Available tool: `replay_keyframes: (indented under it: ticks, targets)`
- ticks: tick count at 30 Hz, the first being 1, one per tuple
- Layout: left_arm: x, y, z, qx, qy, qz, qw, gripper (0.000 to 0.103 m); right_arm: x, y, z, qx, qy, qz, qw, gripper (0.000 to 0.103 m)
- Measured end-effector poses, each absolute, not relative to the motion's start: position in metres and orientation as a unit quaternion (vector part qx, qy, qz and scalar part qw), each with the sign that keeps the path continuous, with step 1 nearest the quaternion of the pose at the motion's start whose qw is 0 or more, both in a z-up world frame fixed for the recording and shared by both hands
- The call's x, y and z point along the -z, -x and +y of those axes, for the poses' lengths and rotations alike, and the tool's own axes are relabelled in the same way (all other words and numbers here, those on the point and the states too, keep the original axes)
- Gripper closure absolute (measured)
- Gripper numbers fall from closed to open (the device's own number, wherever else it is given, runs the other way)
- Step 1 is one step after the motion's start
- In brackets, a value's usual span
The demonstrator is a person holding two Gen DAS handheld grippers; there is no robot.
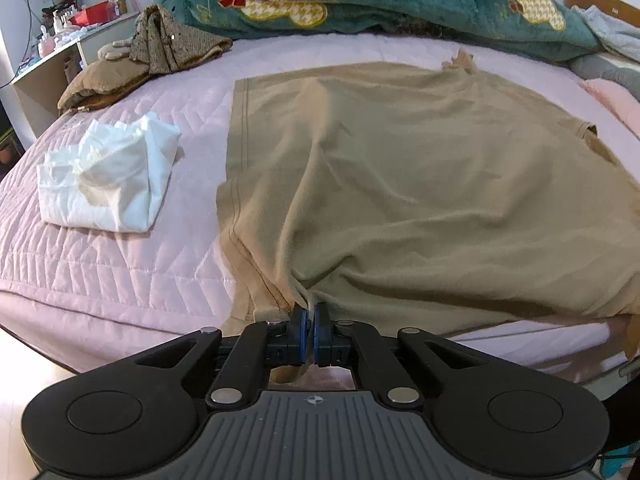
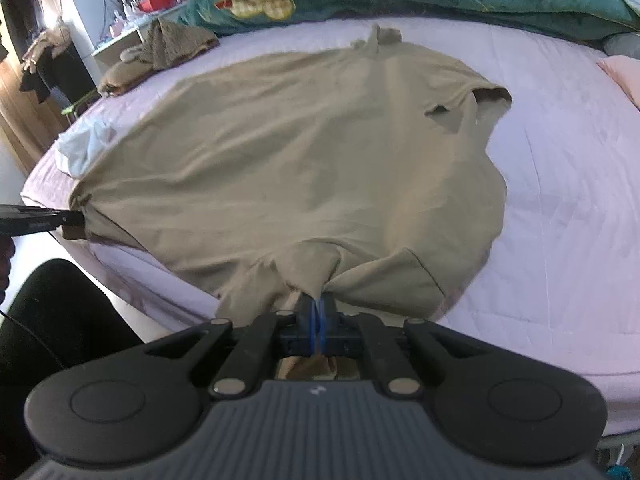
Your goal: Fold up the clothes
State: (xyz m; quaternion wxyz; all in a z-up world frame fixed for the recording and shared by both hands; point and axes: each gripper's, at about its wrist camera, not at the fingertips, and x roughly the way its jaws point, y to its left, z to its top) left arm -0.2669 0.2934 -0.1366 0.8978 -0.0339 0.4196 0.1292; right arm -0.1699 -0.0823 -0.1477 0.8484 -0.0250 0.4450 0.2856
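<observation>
Cloth is pinched in both tongs. My left gripper [image 1: 310,320] has its blue pads [image 1: 298,326] pressed together on a gathered bit of the tan T-shirt [image 1: 400,184], right at the hem corner nearest me, where the stitched side seam runs down into the jaws. My right gripper [image 2: 318,314] is clamped the same way on a bunched fold of the near edge, further toward the sleeve side. From the right wrist view I can see the left gripper [image 2: 60,218] out at the far left, tugging its corner into a taut point, so the two grips sit well apart along the edge that faces me.

From there the shirt runs away from both tongs across the pink quilted bed [image 1: 120,264], lying fairly flat with loose wrinkles. Its long axis seems to lie across my view — hem on the left, collar and sleeve [image 2: 480,100] on the right — though the fisheye bends it. Neither hand is nearer than the other; each holds its own end of the near edge.

I judge the coming move to be a lift and carry of this near edge forward, over to the far edge — so both hands should travel together, straight away from me. A folded white garment [image 1: 104,184] lies beside the hem, clear of that path.
</observation>
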Motion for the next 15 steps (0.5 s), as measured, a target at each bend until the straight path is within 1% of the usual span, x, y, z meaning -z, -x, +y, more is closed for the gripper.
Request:
replay_keyframes:
  ticks: [11, 15]
  targets:
    - [0.090, 0.250, 0.296, -0.118, 0.024, 0.386, 0.915, 0.100, 0.115, 0.150, -0.094, -0.281, 0.004, 0.418, 0.864, 0.100]
    - [0.075, 0.234, 0.300, -0.122, 0.023, 0.375, 0.919, 0.100, 0.099, 0.132, -0.090, -0.287, 0.017, 0.403, 0.869, 0.100]
